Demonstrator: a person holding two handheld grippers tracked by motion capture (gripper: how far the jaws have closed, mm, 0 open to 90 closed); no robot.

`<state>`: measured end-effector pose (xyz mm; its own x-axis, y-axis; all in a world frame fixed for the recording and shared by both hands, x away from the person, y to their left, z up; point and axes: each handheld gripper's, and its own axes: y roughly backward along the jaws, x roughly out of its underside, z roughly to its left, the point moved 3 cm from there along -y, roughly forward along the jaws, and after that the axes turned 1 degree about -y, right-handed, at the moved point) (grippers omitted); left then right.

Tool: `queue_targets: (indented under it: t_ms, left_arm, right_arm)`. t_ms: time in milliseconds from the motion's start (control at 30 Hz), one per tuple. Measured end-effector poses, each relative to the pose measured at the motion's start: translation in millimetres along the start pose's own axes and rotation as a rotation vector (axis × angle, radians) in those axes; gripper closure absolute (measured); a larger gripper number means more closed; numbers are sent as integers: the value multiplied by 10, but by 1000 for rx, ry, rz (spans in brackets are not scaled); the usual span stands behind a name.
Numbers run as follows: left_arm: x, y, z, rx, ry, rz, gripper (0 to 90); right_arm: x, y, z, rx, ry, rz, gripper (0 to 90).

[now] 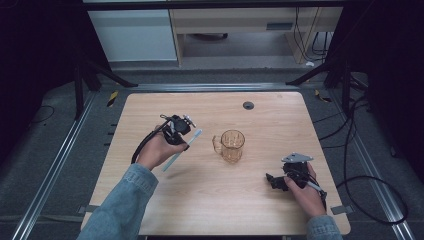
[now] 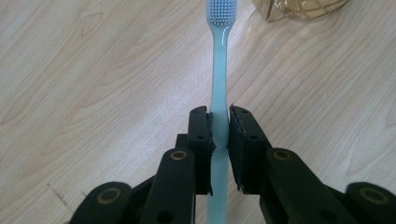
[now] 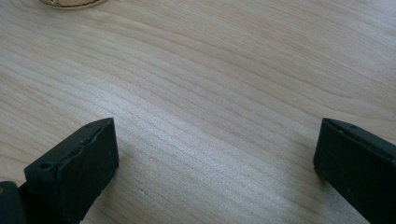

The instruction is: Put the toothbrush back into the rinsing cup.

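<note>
A light blue toothbrush (image 1: 182, 149) is held above the wooden table (image 1: 150, 107), its bristle head (image 2: 220, 11) pointing toward an amber glass mug (image 1: 231, 145). My left gripper (image 1: 184, 142) is shut on the toothbrush (image 2: 219, 98) at mid handle, left of the mug. The mug's base edge (image 2: 299, 9) lies just beyond the bristles in the left gripper view. My right gripper (image 1: 272, 181) rests low near the table's front right, jaws wide apart with bare wood between them (image 3: 215, 135). A sliver of the mug's base (image 3: 70, 3) is visible at the top of the right gripper view.
A round dark cable grommet (image 1: 248, 105) sits near the table's far edge. Black cables (image 1: 370, 190) trail on the floor to the right. Tripod legs (image 1: 320, 72) and a cabinet (image 1: 135, 35) stand beyond the table.
</note>
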<state>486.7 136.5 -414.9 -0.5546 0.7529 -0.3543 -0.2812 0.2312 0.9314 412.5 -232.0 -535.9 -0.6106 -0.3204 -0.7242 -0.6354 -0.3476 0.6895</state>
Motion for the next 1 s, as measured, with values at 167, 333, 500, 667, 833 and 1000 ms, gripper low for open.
queue_targets:
  t_ms: [167, 333, 500, 667, 833, 1000]
  left_arm:
    - [-37, 52, -11, 1, 8, -33, 787]
    - [-116, 150, -44, -12, 21, -112, 787]
    - [-182, 232, -86, -39, 39, -196, 788]
    - [-226, 301, -122, -58, 51, -265, 788]
    - [-263, 361, -151, -66, 53, -303, 788]
    - [-282, 375, -160, -72, 62, -327, 788]
  right_arm:
    - [0, 0, 0, 0, -1, 0, 4]
    - [0, 0, 0, 0, 0, 0, 4]
    - [0, 0, 0, 0, 1, 0, 4]
    - [0, 0, 0, 0, 1, 0, 4]
    - [0, 0, -1, 0, 1, 0, 4]
    - [1, 1, -1, 0, 1, 1, 4]
